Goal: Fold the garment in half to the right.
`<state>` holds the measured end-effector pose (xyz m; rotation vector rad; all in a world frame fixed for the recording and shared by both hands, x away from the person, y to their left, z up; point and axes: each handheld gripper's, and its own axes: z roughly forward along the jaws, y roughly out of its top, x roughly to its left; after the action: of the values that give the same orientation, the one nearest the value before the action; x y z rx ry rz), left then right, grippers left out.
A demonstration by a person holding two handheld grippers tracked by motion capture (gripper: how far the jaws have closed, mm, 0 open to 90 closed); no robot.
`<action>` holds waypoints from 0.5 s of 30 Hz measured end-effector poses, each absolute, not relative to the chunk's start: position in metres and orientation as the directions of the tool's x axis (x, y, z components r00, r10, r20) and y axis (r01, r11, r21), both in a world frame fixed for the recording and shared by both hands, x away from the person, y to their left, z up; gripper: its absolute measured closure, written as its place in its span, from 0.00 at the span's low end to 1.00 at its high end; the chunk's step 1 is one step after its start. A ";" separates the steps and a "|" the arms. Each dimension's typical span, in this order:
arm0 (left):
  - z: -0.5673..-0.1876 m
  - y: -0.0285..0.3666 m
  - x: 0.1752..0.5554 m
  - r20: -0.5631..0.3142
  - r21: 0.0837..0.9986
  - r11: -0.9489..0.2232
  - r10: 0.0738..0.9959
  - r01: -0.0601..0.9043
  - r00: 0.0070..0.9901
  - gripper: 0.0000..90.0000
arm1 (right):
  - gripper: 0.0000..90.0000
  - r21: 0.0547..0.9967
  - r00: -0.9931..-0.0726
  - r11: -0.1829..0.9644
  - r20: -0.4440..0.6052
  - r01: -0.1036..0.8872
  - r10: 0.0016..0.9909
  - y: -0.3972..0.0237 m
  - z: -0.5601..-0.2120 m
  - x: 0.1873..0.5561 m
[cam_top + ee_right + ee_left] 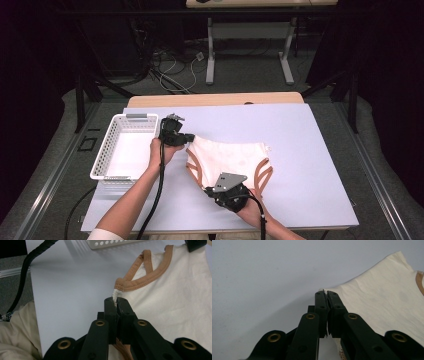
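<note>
The left gripper [327,293] is squeezed tight on one corner of the white top [227,157]; the right gripper [115,300] pinches another corner just as tight.

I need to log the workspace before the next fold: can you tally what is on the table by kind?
Cream cloth garment with brown strap trim: 1
White perforated plastic basket: 1
Black two-jaw grippers, both shut on the garment, left and right: 2
Total: 4
</note>
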<state>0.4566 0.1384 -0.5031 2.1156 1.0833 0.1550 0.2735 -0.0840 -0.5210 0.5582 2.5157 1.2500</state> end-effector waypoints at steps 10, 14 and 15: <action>-0.493 0.137 0.460 -0.185 0.654 -0.408 0.729 0.636 0.659 0.97 | 0.97 0.819 -0.883 0.530 -0.062 0.221 0.464 -0.086 -0.518 0.274; -0.491 0.136 0.461 -0.189 0.658 -0.402 0.730 0.637 0.656 0.97 | 0.97 0.823 -0.883 0.522 -0.056 0.223 0.466 -0.087 -0.516 0.276; -0.491 0.136 0.461 -0.188 0.660 -0.401 0.731 0.635 0.656 0.97 | 0.97 0.823 -0.883 0.522 -0.056 0.223 0.466 -0.087 -0.516 0.276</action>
<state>0.4610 0.1363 -0.4910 2.1480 1.0536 0.1692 0.2757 -0.0872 -0.5162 0.5790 2.4950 1.2912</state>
